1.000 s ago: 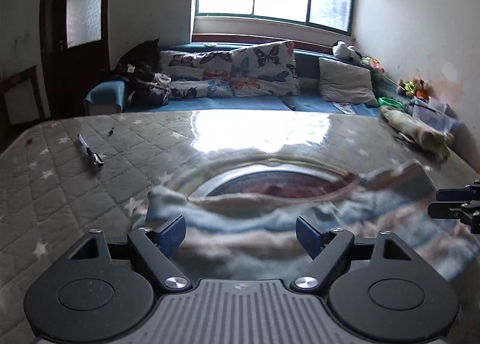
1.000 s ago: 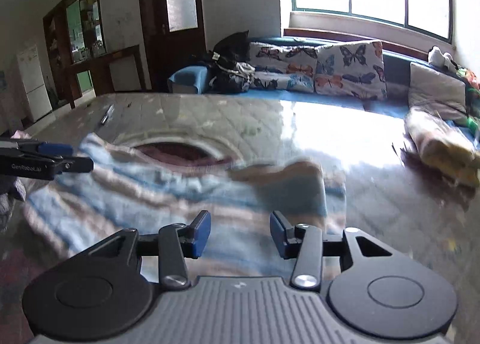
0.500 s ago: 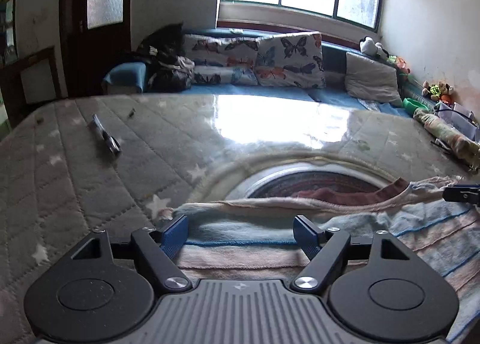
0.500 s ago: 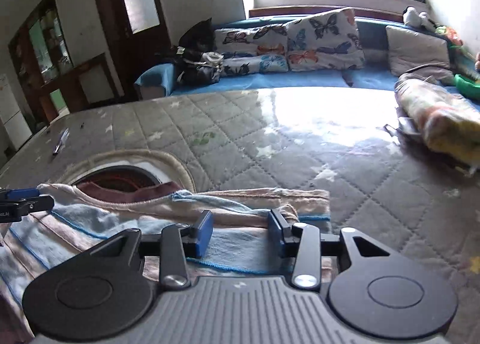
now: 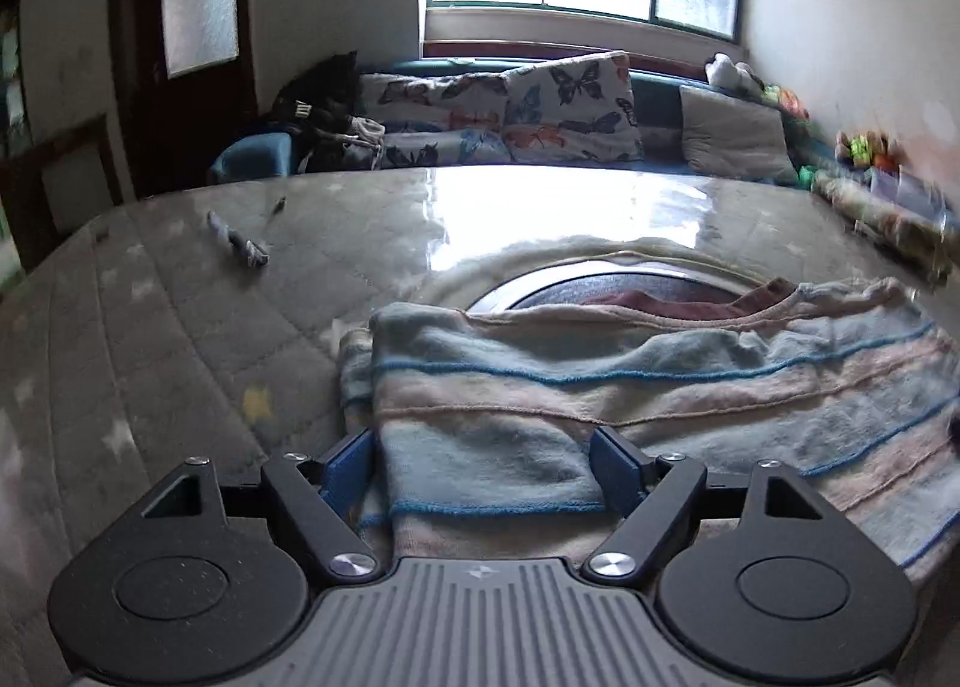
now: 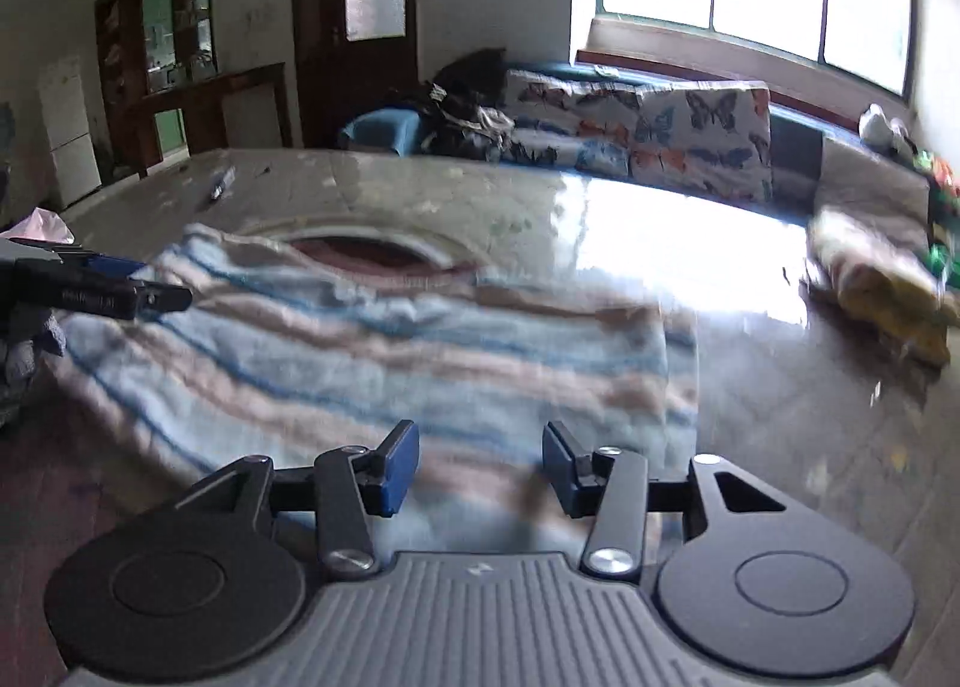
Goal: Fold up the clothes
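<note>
A fleecy garment (image 5: 600, 387) striped in pale blue, pink and cream lies folded on the quilted mattress (image 5: 180, 327). Behind its far edge shows a cream-rimmed oval (image 5: 630, 297) with dark red inside. My left gripper (image 5: 485, 465) is low over the garment's left end. Its jaws stand wide and are opening, with a folded layer lying between the pads. In the right wrist view, which is blurred, the garment (image 6: 390, 351) spreads ahead of my right gripper (image 6: 480, 468). Its jaws are opening over the near right part, pinching nothing. The left gripper (image 6: 120, 291) shows at that view's left edge.
A pen-like item (image 5: 237, 246) lies on the mattress at far left. A rolled bundle of cloth (image 6: 882, 291) sits at the mattress's right side. A sofa with butterfly cushions (image 5: 564, 105) runs along the back under the window.
The left gripper has sunk toward the garment, and a folded layer now lies between its jaws. The right gripper has shifted sideways over the cloth, and its view is blurred.
</note>
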Demonstrator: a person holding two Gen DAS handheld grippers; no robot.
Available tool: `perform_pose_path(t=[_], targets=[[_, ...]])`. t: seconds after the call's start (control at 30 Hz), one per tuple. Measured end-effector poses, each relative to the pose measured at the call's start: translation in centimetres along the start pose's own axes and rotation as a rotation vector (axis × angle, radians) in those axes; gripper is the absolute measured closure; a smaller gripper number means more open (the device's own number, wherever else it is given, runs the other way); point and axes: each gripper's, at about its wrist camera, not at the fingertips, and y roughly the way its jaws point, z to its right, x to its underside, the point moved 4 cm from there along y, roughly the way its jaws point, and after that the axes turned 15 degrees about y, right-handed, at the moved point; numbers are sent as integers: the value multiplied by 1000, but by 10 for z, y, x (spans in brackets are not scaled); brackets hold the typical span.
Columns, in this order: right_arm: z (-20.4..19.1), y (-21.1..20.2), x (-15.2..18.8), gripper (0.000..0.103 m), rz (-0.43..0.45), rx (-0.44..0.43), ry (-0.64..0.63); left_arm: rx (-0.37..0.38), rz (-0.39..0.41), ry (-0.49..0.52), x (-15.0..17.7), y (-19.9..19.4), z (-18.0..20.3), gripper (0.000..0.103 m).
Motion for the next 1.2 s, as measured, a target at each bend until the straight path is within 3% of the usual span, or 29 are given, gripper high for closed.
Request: perform_pose_path(t=[0.63,0.87,1.03,1.2], targets=[[22,-38,26,56,-47,18,-10,70,-14,29,12,-35,28,23],[27,-43,13,56,-30,13,48,40,3,8,9,-49,18,21],[3,-44,6,56,-7,-43,-10,17,7,-18,15,-60,10,21],[-50,-37,5,56,-34,-156,-122,-14,3,-67,21,-68,-7,21]])
